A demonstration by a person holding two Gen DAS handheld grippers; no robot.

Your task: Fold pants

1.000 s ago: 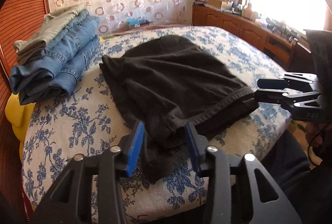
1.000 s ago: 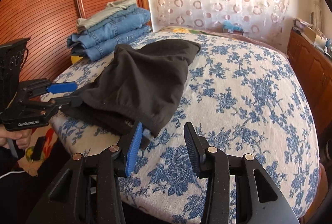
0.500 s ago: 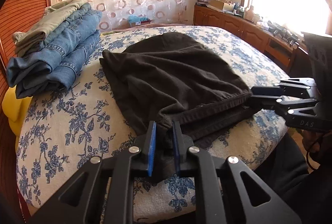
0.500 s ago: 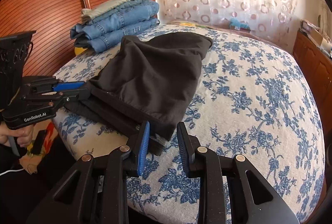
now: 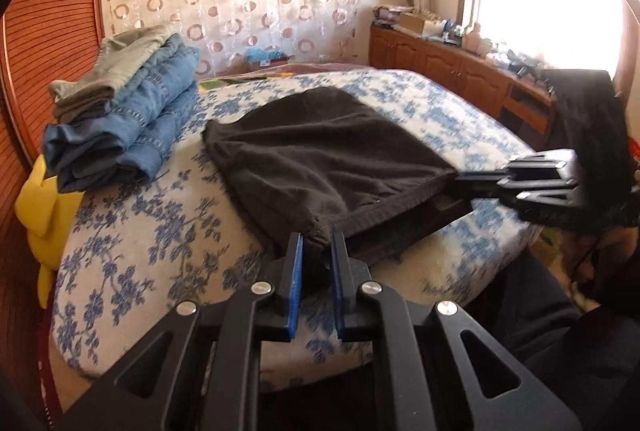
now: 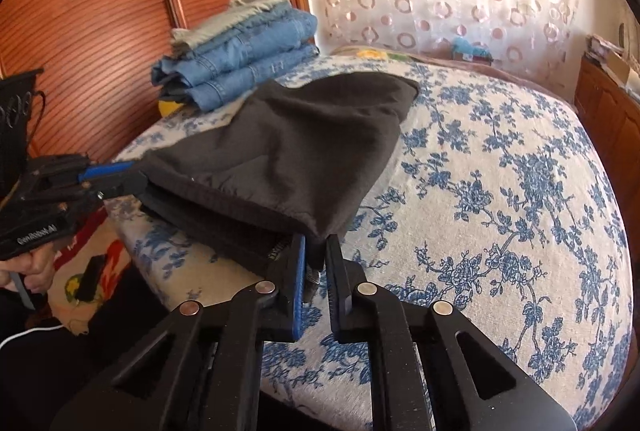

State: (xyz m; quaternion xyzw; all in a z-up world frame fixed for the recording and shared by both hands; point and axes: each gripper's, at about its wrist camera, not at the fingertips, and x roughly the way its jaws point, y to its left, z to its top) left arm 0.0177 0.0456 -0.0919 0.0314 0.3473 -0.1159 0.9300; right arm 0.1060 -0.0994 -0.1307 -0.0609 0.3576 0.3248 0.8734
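Observation:
Black pants (image 5: 320, 147) lie folded on the floral bed, waistband toward me; they also show in the right wrist view (image 6: 296, 151). My left gripper (image 5: 316, 243) is shut on the near left corner of the top layer and holds it slightly off the bed. My right gripper (image 6: 316, 247) is shut on the near right corner. Each gripper shows in the other's view, the right one (image 5: 480, 179) and the left one (image 6: 120, 175), clamped on the hem. A lower layer of the pants stays on the bed beneath.
A stack of folded jeans and grey trousers (image 5: 120, 111) sits at the bed's left, also in the right wrist view (image 6: 240, 47). The bed (image 6: 500, 191) has a blue floral cover. A wooden wardrobe (image 6: 100, 11) stands at the left, a low cabinet (image 5: 440, 67) under the window.
Both grippers closed on the near corners of the pants' top layer and lifted it slightly, pulling the hem taut between them.

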